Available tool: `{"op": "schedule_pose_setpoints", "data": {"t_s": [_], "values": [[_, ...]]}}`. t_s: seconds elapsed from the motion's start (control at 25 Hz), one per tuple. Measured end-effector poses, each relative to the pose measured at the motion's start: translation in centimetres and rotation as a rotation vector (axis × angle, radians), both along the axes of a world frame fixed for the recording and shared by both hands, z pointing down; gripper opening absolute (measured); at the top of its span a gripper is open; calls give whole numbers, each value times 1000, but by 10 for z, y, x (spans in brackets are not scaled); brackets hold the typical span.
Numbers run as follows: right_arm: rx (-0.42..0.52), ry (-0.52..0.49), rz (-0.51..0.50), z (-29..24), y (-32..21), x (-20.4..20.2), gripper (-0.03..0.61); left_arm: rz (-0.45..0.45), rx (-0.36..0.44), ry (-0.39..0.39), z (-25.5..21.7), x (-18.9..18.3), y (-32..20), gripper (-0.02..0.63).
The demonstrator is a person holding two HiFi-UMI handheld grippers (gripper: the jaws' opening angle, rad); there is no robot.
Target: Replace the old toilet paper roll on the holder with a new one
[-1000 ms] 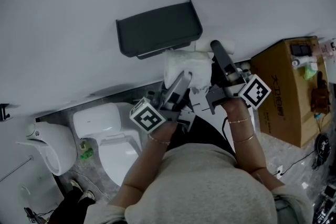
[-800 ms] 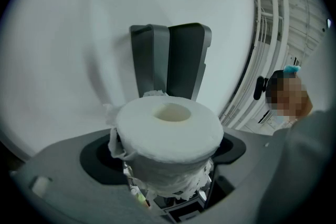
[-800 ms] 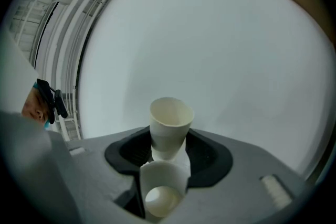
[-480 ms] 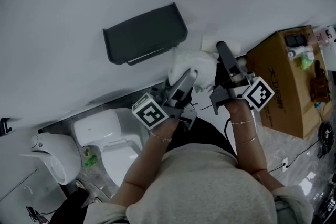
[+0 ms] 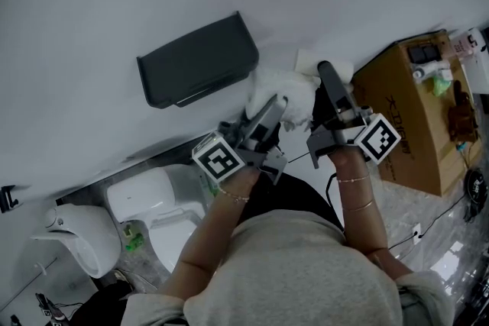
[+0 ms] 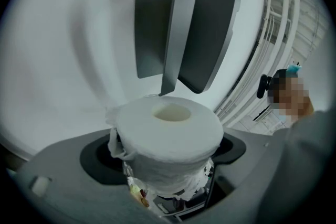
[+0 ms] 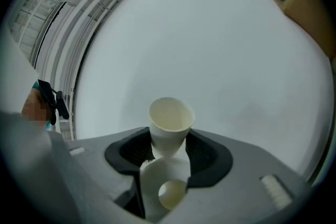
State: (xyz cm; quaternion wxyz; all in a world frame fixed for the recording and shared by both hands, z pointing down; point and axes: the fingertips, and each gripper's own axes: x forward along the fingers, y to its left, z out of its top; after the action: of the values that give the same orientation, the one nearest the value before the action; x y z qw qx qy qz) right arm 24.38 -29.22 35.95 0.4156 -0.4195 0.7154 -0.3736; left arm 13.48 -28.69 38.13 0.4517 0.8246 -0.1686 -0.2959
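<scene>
Close in, the left gripper point(image 6: 167, 157) squeezes the new roll point(image 6: 168, 128) between wide-set jaws and the right gripper point(image 7: 168, 157) pinches the empty tube point(image 7: 169, 120) with jaws partly apart, so the soft roll may slip or snag when fed onto the wall holder point(image 6: 207, 34) beyond, not yet reached.

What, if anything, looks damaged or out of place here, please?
The roll in the left gripper looks ragged: its outer layers are crumpled and torn near the jaws instead of smoothly wound. The tube in the right gripper looks intact.
</scene>
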Motion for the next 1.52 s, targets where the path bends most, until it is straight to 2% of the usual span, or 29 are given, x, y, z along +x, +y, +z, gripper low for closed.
{"op": "schedule_pose_setpoints", "data": {"t_s": [0.32, 0.64, 0.8, 1.04, 1.2, 1.52], "values": [[14, 15, 20, -4, -1, 3, 209, 4, -10, 34, 0, 1, -10, 466], [32, 21, 36, -9, -1, 5, 207, -17, 25, 50, -10, -6, -21, 466], [37, 37, 40, -12, -7, 11, 207, -16, -9, 90, -13, -5, -25, 466], [39, 24, 27, -11, -9, 7, 207, -56, 28, 95, -18, -13, -29, 466], [43, 25, 13, -11, -8, 2, 207, -69, 3, 117, -18, -17, -28, 466], [44, 21, -13, -12, -9, -8, 207, -128, 8, 134, -23, -40, -28, 466]]}}
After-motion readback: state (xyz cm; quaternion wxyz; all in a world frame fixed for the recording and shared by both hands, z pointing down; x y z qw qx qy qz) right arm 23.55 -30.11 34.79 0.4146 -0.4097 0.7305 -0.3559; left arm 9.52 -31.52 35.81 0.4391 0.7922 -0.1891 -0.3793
